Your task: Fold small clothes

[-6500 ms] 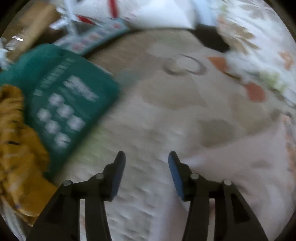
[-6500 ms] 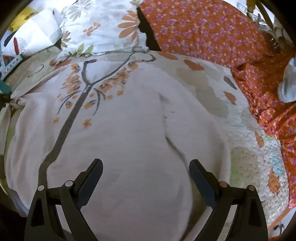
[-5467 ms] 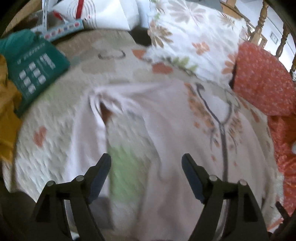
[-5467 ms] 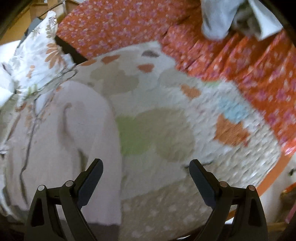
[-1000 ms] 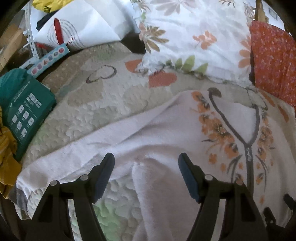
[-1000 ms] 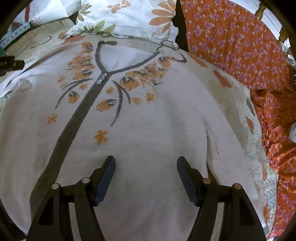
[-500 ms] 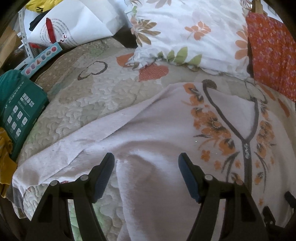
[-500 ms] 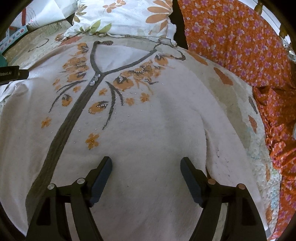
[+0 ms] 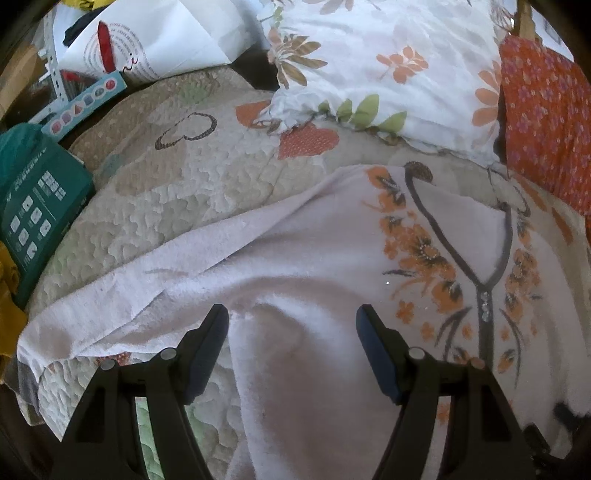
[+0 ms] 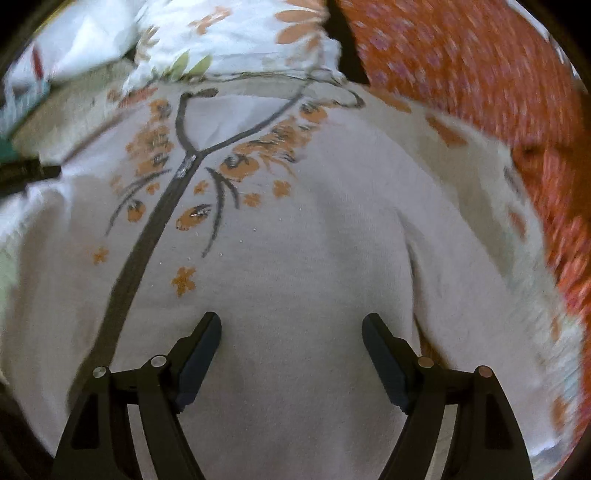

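Right wrist view: right tool [image 10: 291,332] released, just widened over flat top [image 10: 314,258] on bed [image 9: 184,184]; left tool [image 9: 291,325] likewise released; folding apparently unstarted.

The right gripper [image 10: 291,332] hangs over a pale pink top [image 10: 303,258] spread flat on the bed, its jaws standing wide with nothing pinched between them, having just been opening; both black fingers [image 10: 199,347] frame plain fabric low on the garment; a dark stripe [image 10: 147,236] runs up the top and forks into a V neckline [image 10: 236,136], with orange flowers [image 10: 192,218] scattered on either side; a sleeve [image 10: 476,266] lies along the right; beyond the collar sits a white floral pillow [image 10: 236,33], beside it an orange flowered cushion [image 10: 461,66]; the picture is blurred toward the right edge.
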The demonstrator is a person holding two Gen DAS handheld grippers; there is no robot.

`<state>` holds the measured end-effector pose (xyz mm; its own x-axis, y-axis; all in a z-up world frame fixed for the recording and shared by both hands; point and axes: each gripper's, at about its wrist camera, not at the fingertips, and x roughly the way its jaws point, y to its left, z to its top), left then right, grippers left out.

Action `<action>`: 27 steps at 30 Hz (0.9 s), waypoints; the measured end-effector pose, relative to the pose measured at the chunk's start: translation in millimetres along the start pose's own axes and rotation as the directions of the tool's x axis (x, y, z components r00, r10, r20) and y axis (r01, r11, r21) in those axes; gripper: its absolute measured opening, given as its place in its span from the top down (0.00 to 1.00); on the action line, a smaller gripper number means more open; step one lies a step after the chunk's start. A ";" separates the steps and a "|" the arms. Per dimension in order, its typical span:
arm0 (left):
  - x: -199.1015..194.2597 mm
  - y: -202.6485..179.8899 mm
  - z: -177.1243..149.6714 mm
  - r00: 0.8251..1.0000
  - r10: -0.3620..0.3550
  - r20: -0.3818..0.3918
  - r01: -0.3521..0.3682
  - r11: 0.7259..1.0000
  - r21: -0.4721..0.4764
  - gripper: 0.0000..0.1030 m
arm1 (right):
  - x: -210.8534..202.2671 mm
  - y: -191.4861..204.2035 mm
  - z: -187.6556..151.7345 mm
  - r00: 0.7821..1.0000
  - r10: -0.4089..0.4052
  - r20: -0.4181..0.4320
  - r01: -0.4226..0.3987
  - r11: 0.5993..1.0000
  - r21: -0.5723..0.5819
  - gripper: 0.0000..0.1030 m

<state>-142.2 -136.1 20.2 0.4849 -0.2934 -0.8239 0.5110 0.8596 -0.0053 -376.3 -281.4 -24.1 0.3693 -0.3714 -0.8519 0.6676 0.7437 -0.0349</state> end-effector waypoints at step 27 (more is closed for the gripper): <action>-24.8 30.6 -2.4 0.994 -0.109 0.028 0.111 0.987 -0.112 0.30 | -70.7 -322.2 -166.7 0.987 -0.053 0.152 -0.111 0.454 0.884 0.92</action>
<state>-140.3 -101.6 39.1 0.4461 -0.3966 -0.8023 0.4791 0.8630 -0.1603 -725.3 -402.2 -39.8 0.4270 -0.4903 -0.7598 0.8337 -0.1120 0.5407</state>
